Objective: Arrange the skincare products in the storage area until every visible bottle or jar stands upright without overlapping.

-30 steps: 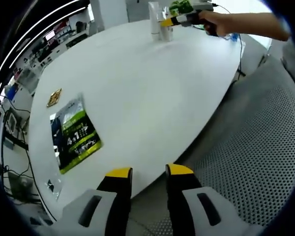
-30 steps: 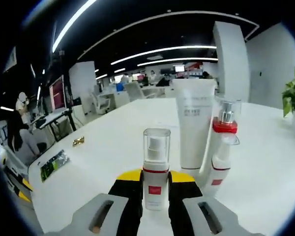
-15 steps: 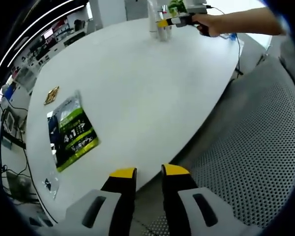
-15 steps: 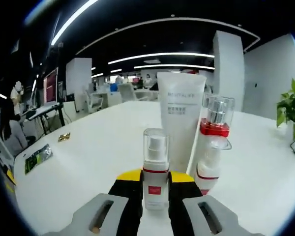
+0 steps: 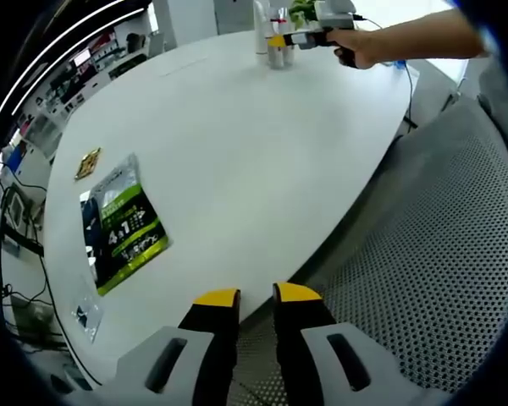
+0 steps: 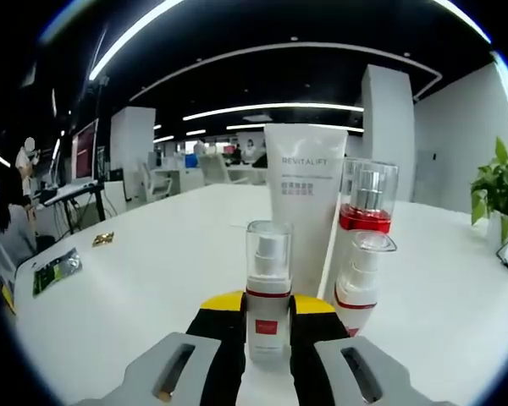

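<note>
Right gripper (image 6: 267, 306) clamps a small upright pump bottle (image 6: 267, 292): clear cap, white body, red band and label. Just behind stand a white tube (image 6: 303, 211) reading REVITALIFT and two red-collared bottles (image 6: 361, 254), near the table's (image 5: 237, 152) far edge. Left gripper (image 5: 256, 298): nearly closed, empty, off the near edge.

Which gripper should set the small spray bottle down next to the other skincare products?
Right. The right gripper is already shut on the small spray bottle, just in front of the white tube and pump bottles. The left gripper hangs near the table edge, far from the group.
</note>
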`<state>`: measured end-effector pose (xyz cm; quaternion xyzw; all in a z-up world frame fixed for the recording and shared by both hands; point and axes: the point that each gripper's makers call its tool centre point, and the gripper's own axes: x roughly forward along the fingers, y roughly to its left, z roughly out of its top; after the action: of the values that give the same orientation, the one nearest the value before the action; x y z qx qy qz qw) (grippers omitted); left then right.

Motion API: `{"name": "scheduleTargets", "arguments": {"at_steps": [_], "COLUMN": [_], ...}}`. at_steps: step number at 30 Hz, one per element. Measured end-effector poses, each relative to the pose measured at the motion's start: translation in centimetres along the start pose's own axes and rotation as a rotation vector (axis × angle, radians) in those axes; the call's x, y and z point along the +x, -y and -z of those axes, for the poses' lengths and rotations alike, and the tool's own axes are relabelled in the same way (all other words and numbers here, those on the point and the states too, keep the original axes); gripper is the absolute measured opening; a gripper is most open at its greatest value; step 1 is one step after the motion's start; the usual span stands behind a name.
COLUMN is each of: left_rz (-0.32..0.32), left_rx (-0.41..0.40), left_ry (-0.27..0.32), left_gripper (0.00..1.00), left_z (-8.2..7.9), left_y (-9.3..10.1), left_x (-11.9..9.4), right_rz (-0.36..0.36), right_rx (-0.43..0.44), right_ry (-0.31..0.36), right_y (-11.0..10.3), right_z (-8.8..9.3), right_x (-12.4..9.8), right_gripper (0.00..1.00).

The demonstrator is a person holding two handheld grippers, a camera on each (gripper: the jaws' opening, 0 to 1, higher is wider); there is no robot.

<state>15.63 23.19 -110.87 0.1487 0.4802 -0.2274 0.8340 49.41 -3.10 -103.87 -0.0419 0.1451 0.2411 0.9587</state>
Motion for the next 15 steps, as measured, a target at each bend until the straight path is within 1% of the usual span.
{"name": "scheduleTargets", "arguments": {"at_steps": [1, 4, 5, 7, 9, 11, 15], "left_rz": [0.001, 0.003, 0.004, 0.005, 0.004, 0.004, 0.004], "left_rx": [0.001, 0.006, 0.006, 0.007, 0.007, 0.006, 0.006], "left_ry": [-0.002, -0.005, -0.005, -0.004, -0.003, -0.002, -0.004], "left_gripper": [0.11, 0.1, 0.1, 0.1, 0.1, 0.1, 0.09], "left_z": [0.03, 0.07, 0.08, 0.07, 0.05, 0.02, 0.08], "left_y": [0.03, 0.09, 0.1, 0.12, 0.1, 0.1, 0.07], "left_x": [0.0, -0.01, 0.0, 0.02, 0.01, 0.01, 0.04], "right_rz": [0.009, 0.04, 0.043, 0.046, 0.057, 0.067, 0.115], "right_rx": [-0.003, -0.017, -0.026, -0.016, -0.007, -0.018, -0.003], "right_ry": [-0.002, -0.068, -0.063, -0.063, -0.071, -0.079, -0.101], "right_y": [0.05, 0.28, 0.19, 0.19, 0.23, 0.32, 0.86], "right_z": [0.01, 0.46, 0.42, 0.39, 0.37, 0.36, 0.34], "right_x": [-0.07, -0.19, -0.1, -0.05, 0.05, 0.17, 0.34], "right_gripper": [0.13, 0.13, 0.13, 0.13, 0.13, 0.13, 0.13]}}
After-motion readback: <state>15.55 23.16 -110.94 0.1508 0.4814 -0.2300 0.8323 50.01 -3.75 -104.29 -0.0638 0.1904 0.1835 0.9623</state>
